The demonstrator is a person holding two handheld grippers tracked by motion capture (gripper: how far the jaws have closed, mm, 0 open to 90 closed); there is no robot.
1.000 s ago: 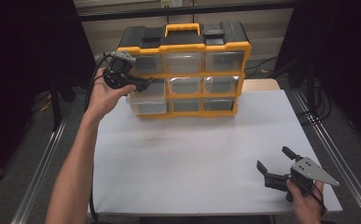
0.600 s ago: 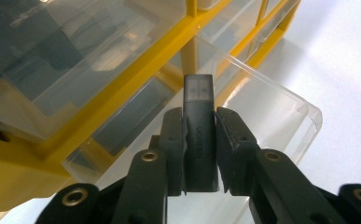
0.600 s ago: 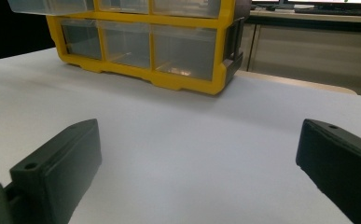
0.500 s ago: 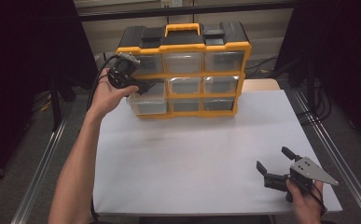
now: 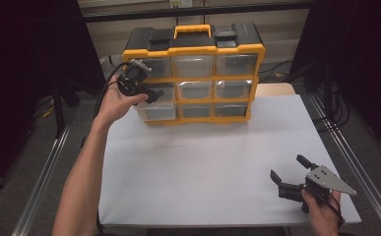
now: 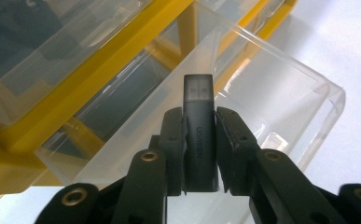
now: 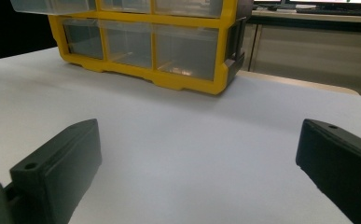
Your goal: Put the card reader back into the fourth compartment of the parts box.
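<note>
A yellow and black organizer [image 5: 194,45] with clear drawers stands at the back of the white table [image 5: 203,157]. Its middle-left drawer [image 5: 164,97] [image 6: 262,98] is pulled out. My left gripper [image 5: 152,93] [image 6: 199,119] hovers over that drawer, shut on a dark USB stick [image 6: 197,93] that points into it. In the high view the stick is too small to make out. At the table's near right corner my right gripper [image 5: 288,167] [image 7: 197,158] rests low with its jaws wide open and nothing between them.
The organizer's other drawers [image 7: 185,49] look closed. A metal frame rail [image 5: 355,162] runs along the table's right side and another [image 5: 45,177] along the left. Cables lie on the floor behind the table at the right [image 5: 335,123].
My left gripper has dipped slightly down and to the right, closer to the open drawer, still gripping the stick. The right gripper has not moved.
</note>
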